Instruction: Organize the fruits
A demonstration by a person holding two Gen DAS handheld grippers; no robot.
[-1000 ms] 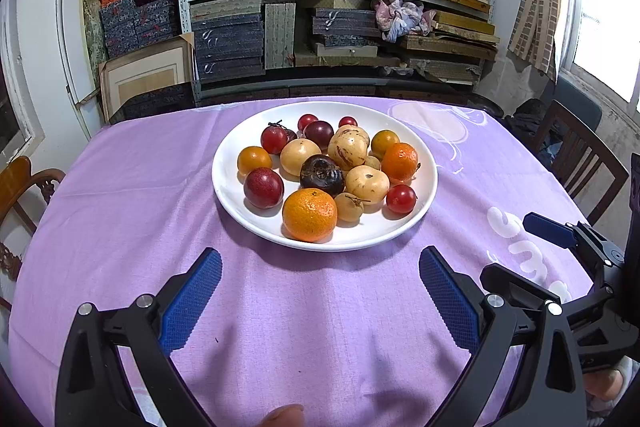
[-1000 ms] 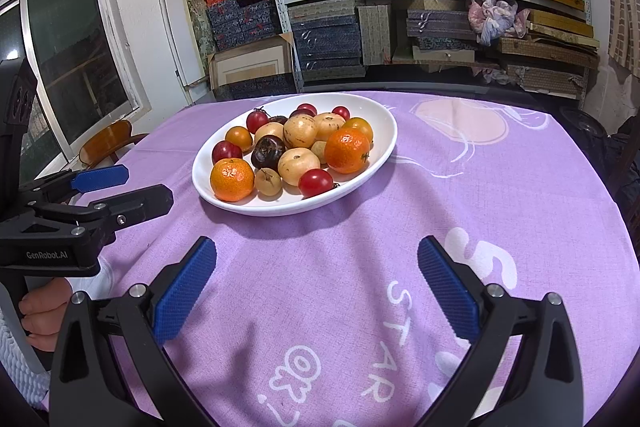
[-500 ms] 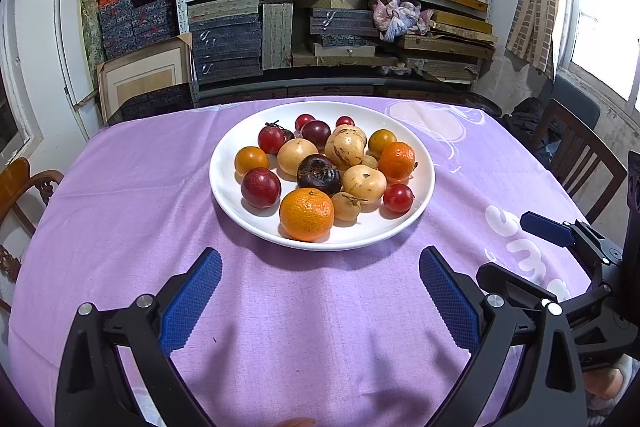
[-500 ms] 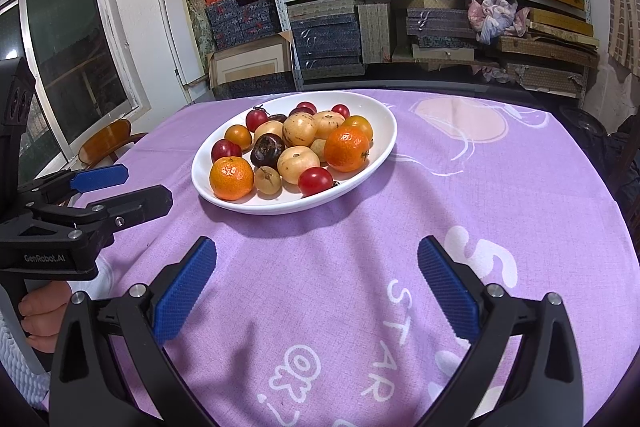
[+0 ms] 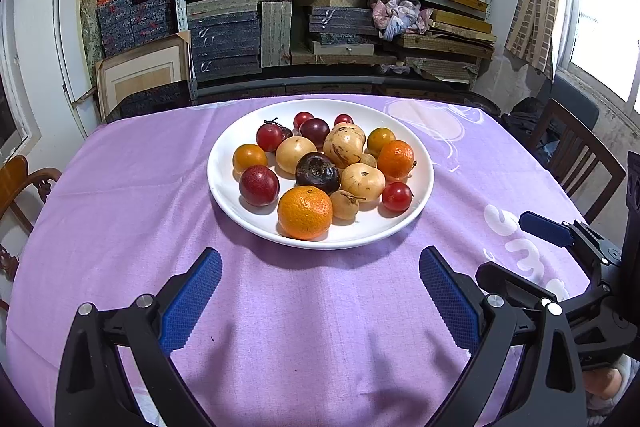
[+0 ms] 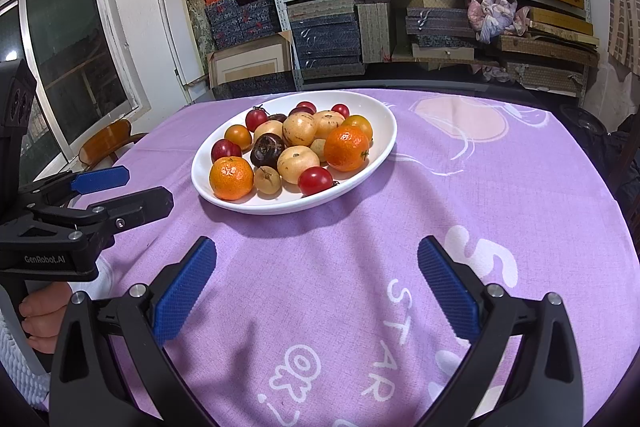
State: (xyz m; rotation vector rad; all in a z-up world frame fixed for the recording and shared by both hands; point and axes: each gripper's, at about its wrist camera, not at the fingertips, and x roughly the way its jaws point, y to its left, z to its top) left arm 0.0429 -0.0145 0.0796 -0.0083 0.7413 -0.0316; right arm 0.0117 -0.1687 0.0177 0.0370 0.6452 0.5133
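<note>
Ahead of both gaping, empty tongs, left tongs [image 5: 320, 291] and right tongs [image 6: 316, 287], heaped fruits [image 5: 320, 167] crowd the plate [image 5: 224, 187]; a careless pinch likely sends neighbours rolling.

In front of you, a white plate [image 5: 224, 183] holds piled fruits [image 5: 320, 167]: oranges, red plums, tan pears, one dark fruit

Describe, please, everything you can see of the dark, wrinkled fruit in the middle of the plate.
The dark fruit is roundish, deep purple-brown, almost black, with a dull, wrinkled skin and a puckered hollow on top. It sits near the middle of the white plate, packed among other fruits: a pale tan fruit is against its right side and the front mandarin is just before it. It looks whole. Neither gripper touches it; both are open above the purple cloth.
</note>
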